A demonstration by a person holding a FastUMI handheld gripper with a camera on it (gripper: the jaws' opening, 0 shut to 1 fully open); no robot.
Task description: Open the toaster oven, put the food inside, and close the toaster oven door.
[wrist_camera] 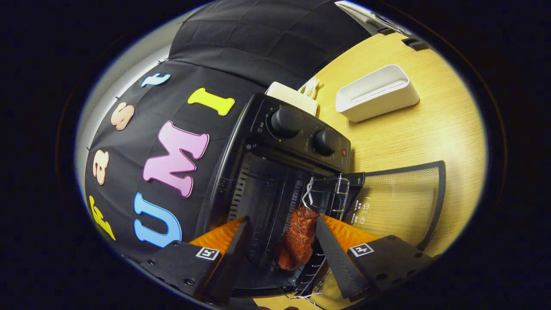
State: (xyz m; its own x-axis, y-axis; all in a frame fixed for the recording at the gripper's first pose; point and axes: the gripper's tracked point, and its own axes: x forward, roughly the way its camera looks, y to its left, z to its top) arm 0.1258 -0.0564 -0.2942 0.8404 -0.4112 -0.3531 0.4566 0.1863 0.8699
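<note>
Reaching toward the open toaster oven (275,172), the tool (282,230) has its two fingers spread apart, and a reddish-brown piece of food (297,243) sits between them. The food lies close against the right finger (333,254), while a clear gap separates it from the left finger (234,254), so the tool is released rather than clamped on it. The food appears to rest on the wire rack (327,193) at the mouth of the oven's dark cavity, though whether it touches the right finger cannot be told.

The oven door (400,202) is swung fully down and lies flat over the wooden counter (430,129), its glass pane showing the wood grain through it. Two round black knobs (286,122) stand on the oven's control panel, beyond the fingers. A loop of white string (308,193) hangs at the rack's front edge, just past the food.

Farther back on the counter, well apart from the oven door, stands a white rectangular container (376,92). A cream-coloured box (290,94) sits just behind the oven, close to the black cloth wall (241,51).
</note>
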